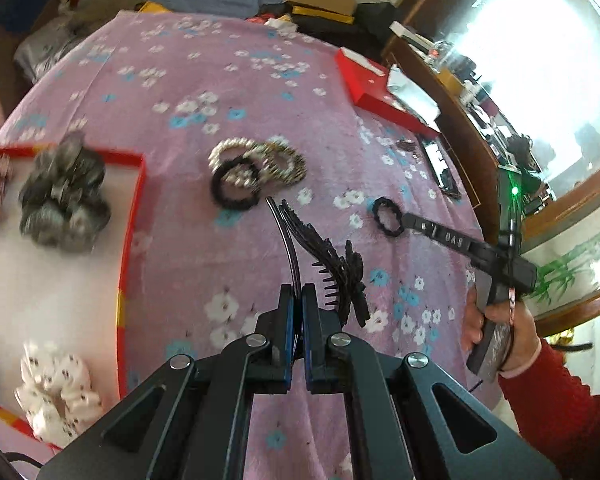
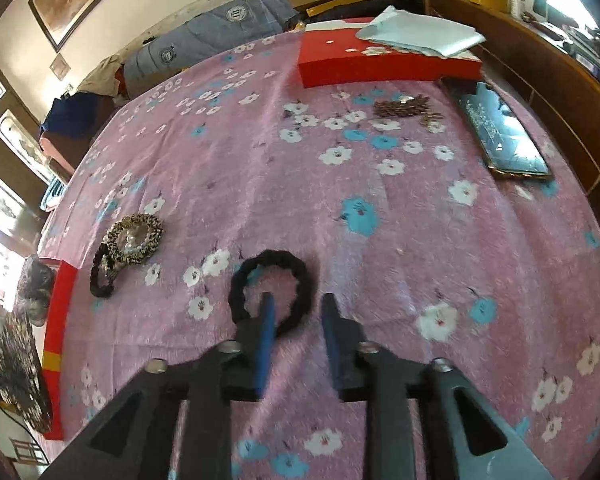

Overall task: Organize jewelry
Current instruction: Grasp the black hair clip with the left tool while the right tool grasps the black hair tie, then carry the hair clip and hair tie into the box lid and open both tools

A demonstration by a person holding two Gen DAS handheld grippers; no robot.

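My left gripper (image 1: 297,292) is shut on a black lace headband (image 1: 332,256) with comb teeth, held above the pink floral blanket (image 1: 220,80). My right gripper (image 2: 296,304) is open over a black hair tie (image 2: 272,292) lying on the blanket; its left finger sits inside the ring, its right finger outside. The right gripper also shows in the left wrist view (image 1: 396,222) at that hair tie (image 1: 386,216). A cluster of beaded and leopard hair ties (image 1: 256,168) lies mid-blanket, and shows in the right wrist view (image 2: 128,248).
A red-rimmed white tray (image 1: 134,208) at left holds a grey scrunchie (image 1: 64,196) and a white scrunchie (image 1: 56,392). A red box lid (image 2: 384,66) with paper, a brown chain (image 2: 404,108) and a phone (image 2: 504,136) lie at the far right. A wooden ledge borders the bed.
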